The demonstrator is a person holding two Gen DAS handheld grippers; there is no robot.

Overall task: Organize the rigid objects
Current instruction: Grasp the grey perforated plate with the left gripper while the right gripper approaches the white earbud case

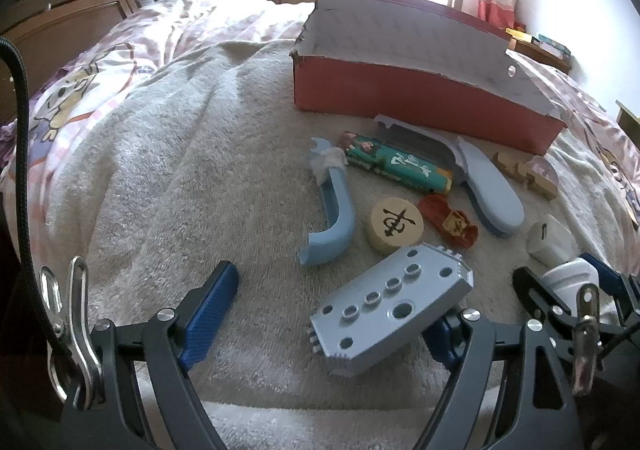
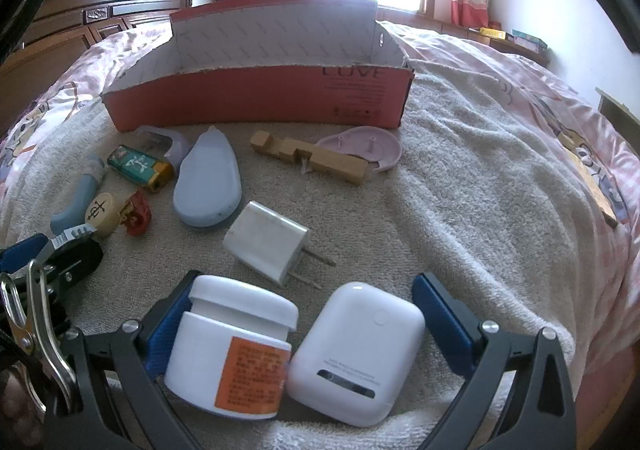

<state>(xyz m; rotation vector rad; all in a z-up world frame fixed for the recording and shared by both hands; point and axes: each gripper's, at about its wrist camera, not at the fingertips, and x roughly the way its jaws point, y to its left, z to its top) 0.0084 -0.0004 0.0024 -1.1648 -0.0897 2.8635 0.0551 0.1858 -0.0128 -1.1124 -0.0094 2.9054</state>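
- Left gripper (image 1: 324,314): jaws wide apart, nothing clamped; grey perforated block (image 1: 390,304) lying between them on the towel (image 1: 180,170), near the right finger. Looks stiff and light; best pinched across the flat long sides.
- Blue curved handle (image 1: 334,218) and round wooden chess piece (image 1: 396,224) just beyond: hard, small, easy to pinch.
- Red cardboard box (image 2: 260,100) open at the back, likely destination.
- Right gripper (image 2: 312,326): jaws spread, straddling white jar (image 2: 232,354) and white rounded case (image 2: 356,354), side by side. Both smooth, probably slippery; jar best taken across its body below the lid.
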